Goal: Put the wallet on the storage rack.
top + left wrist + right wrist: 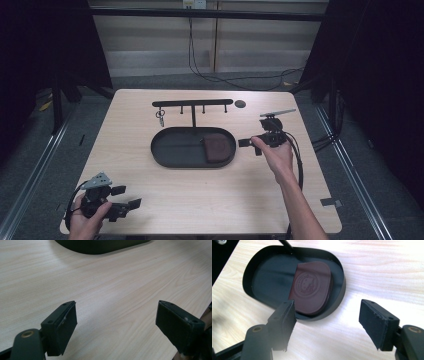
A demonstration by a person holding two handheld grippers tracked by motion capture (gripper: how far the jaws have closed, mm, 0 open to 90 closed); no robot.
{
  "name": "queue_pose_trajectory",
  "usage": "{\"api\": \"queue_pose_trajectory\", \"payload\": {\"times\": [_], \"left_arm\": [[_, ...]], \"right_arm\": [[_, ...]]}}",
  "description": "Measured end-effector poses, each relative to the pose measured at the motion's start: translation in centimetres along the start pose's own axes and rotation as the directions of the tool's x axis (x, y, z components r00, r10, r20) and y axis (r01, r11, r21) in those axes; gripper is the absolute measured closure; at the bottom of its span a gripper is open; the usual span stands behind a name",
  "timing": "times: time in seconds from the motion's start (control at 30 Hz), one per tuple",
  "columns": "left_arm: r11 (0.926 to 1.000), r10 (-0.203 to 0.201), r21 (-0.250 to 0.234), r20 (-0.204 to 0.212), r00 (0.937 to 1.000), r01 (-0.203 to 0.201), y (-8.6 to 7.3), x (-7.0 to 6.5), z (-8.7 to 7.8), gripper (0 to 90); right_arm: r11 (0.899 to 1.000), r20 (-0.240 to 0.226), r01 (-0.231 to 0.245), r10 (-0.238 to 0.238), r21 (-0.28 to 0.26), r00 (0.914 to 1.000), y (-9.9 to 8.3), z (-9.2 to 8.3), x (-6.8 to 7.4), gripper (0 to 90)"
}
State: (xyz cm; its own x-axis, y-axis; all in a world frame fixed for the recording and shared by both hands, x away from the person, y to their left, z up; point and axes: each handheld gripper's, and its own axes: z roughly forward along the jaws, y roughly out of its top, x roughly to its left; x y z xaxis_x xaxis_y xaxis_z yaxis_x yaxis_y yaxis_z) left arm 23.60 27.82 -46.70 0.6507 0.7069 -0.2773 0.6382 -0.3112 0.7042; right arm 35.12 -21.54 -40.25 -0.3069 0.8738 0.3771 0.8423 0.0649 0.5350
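Near left corner of the bench (210,195): left claw (126,197) held low over bare wood, jaws apart, nothing between them; left hand (86,220) grips it from the near edge. The left gripper view has the same jaws wide over pale wood grain, with the tray's dark rim at the top of that view.

Right side, farther in: right hand (276,156) holds the right claw (250,146) just right of the tray (170,155), jaws apart and empty, pointing left toward it (its cable loops back along the forearm).

Centre: black oval tray, flat on the bench. A brown pouch (311,287) lies in its right end, embossed with a round seal, touching the tray floor.

A thin post rises from the tray's far side to a black hook bar (192,103). A key ring (160,116) hangs near the bar's left end.

Far right of the bar: a small dark disc (240,104) on the wood.
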Motion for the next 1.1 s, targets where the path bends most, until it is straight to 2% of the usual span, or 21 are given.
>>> {"api": "queue_pose_trajectory", "payload": {"times": [0.07,0.27,0.5,0.57,0.63,0.67,0.73,1.1], "left_arm": [[1.0000,-0.002,0.004,-0.004,1.0000,0.002,0.0,0.1,0.1,17.0],[0.9999,-0.002,0.013,-0.005,1.0000,0.002,0.0,0.1,0.1,17.0],[0.9999,-0.008,0.011,-0.002,1.0000,0.008,-0.1,0.2,0.0,17.0],[0.9999,-0.006,0.013,-0.009,0.9999,0.006,0.0,0.2,0.0,17.0],[0.9999,-0.012,0.005,-0.008,0.9999,0.012,0.0,0.2,0.0,17.0],[0.9999,-0.010,0.004,-0.013,0.9999,0.010,0.0,0.2,0.0,17.0],[0.9999,-0.013,0.004,-0.021,0.9997,0.013,0.0,0.3,0.0,17.0],[0.9997,-0.024,0.002,-0.018,0.9996,0.024,0.0,0.4,0.0,17.0]], "right_arm": [[1.000,0.018,0.003,-0.003,-0.005,0.9998,-0.6,-0.3,-0.1,25.8],[0.999,0.010,0.015,-0.014,-0.031,0.9998,-2.6,-0.9,-0.6,25.6],[0.997,0.000,0.027,-0.027,-0.070,0.9996,-4.9,-1.7,-0.6,25.5],[0.997,0.022,0.034,-0.033,-0.074,0.9992,-5.5,-1.9,-0.9,24.8],[0.996,0.020,0.022,-0.020,-0.087,0.9996,-6.3,-2.3,-1.3,24.9],[0.993,0.034,0.032,-0.029,-0.110,0.9990,-7.1,-2.6,-1.4,25.0],[0.993,0.036,0.030,-0.026,-0.113,0.9990,-7.4,-2.7,-1.5,25.1],[0.991,0.051,0.053,-0.047,-0.120,0.9976,-11.4,-4.0,-1.9,25.0]]}}
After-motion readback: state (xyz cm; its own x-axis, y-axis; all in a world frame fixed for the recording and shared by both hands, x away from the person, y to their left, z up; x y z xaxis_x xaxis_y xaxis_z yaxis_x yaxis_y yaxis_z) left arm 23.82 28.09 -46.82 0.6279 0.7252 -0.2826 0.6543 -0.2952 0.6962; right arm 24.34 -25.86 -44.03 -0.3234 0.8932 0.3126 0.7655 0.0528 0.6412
